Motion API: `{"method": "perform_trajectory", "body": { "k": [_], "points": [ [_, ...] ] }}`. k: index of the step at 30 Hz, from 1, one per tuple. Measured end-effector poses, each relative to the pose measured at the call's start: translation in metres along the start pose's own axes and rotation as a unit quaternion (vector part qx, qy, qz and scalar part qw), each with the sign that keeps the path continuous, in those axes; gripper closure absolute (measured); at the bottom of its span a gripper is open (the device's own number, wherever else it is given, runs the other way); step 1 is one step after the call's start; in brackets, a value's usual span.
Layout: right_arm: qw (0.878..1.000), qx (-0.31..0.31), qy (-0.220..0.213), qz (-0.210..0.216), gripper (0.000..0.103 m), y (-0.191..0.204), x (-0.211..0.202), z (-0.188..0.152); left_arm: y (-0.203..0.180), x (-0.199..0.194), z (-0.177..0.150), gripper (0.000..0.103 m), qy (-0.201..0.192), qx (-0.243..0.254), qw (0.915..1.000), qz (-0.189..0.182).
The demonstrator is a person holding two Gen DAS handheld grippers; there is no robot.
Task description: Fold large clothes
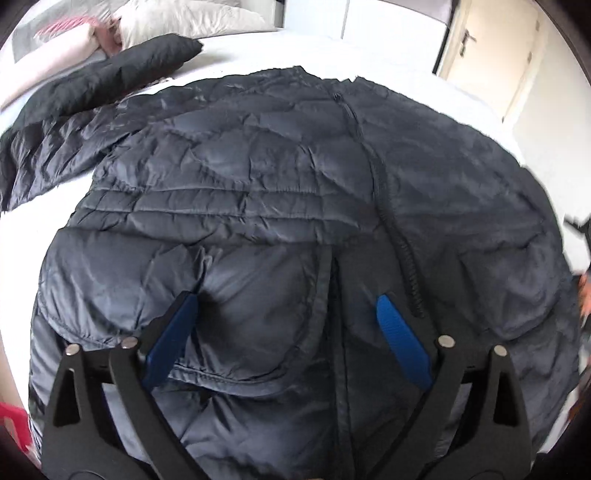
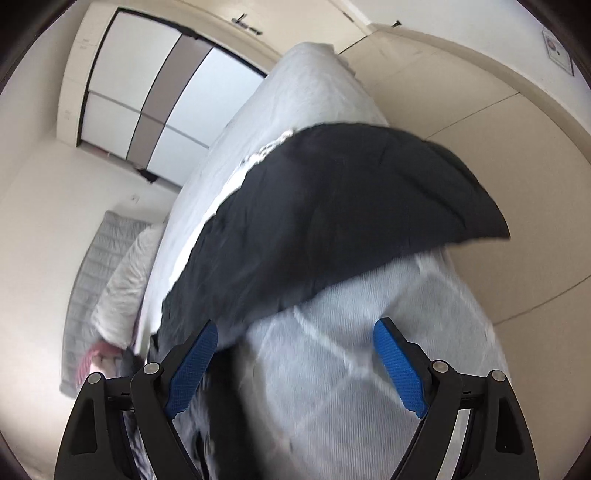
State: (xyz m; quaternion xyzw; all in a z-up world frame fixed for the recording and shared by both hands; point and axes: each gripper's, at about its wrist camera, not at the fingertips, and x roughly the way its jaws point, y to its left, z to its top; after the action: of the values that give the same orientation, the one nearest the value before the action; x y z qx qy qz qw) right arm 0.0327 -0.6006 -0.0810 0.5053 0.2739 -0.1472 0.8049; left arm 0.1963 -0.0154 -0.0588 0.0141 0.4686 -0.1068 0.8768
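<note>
A: Left side, what've you got, near to far?

B: My left gripper (image 1: 286, 306) is spread wide, 2 blue pads (image 1: 400, 341), nothing pinched btwn them. Right under and ahead of me is 1 dark puffer jacket (image 1: 258, 177), lying flat on the white bed (image 1: 406, 85), filling most of the view. The hood (image 1: 207, 295) is nearest, folded over the body; my left pad seems pressed into it. 1 zipper (image 1: 384, 206) runs from near-right up toward the far edge. 1 sleeve (image 1: 92, 99) stretches off to the far left. Beyond that, at least 2 pillows (image 1: 184, 18) far left & 1 door (image 1: 484, 48) far right.

A: And the right?

B: My right gripper (image 2: 295, 350) is also wide open w/ 2 blue pads (image 2: 400, 369), holding nothing. Camera's tilted and the shot is blurry. Near me, btwn the fingers, is the quilted side of the mattress (image 2: 369, 350). Above it the jacket (image 2: 351, 206) hangs past the bed's edge (image 2: 280, 122). To the left, 1 pale pillow (image 2: 125, 280) and smth pink, too blurred to ID. Farthest off, 1 wardrobe (image 2: 155, 96) w/ white and grey panels.
</note>
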Motion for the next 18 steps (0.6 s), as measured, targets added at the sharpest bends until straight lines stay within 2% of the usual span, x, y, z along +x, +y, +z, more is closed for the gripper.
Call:
{"method": "perform_trajectory", "body": {
  "k": [3,6,9,10,11,12,13,15,18],
  "points": [
    [1.0,0.012,-0.015,-0.015,0.015,0.003,0.01,0.014,-0.007,0.006,-0.005,0.001,0.004,0.024,0.9996,0.013],
    [0.998,0.031,-0.028,-0.046,0.018,0.001,0.021,0.03,-0.005,0.01,-0.006,0.0,0.017,0.028,0.9994,0.01],
    [0.994,0.047,-0.041,-0.087,0.036,0.002,0.031,0.041,-0.004,0.013,-0.004,0.0,0.028,0.026,0.9992,0.004],
    [0.992,0.049,-0.051,-0.108,0.048,0.005,0.032,0.046,-0.004,0.013,-0.003,0.0,0.033,0.03,0.999,0.004],
    [0.991,0.051,-0.056,-0.112,0.064,0.006,0.032,0.049,-0.005,0.013,-0.001,0.0,0.038,0.035,0.9986,0.005],
    [0.989,0.057,-0.067,-0.119,0.073,0.007,0.029,0.051,-0.006,0.013,0.002,0.0,0.046,0.043,0.998,0.004],
    [0.987,0.063,-0.082,-0.121,0.087,0.012,0.025,0.054,-0.006,0.012,0.005,0.0,0.053,0.046,0.9976,0.001],
    [0.986,0.054,-0.094,-0.13,0.092,0.024,0.02,0.054,-0.002,0.008,0.009,0.001,0.059,0.039,0.9974,-0.012],
    [0.979,-0.005,-0.123,-0.16,0.095,0.065,0.007,0.052,0.01,-0.001,0.015,0.001,0.051,0.01,0.9982,-0.029]
  ]
}}
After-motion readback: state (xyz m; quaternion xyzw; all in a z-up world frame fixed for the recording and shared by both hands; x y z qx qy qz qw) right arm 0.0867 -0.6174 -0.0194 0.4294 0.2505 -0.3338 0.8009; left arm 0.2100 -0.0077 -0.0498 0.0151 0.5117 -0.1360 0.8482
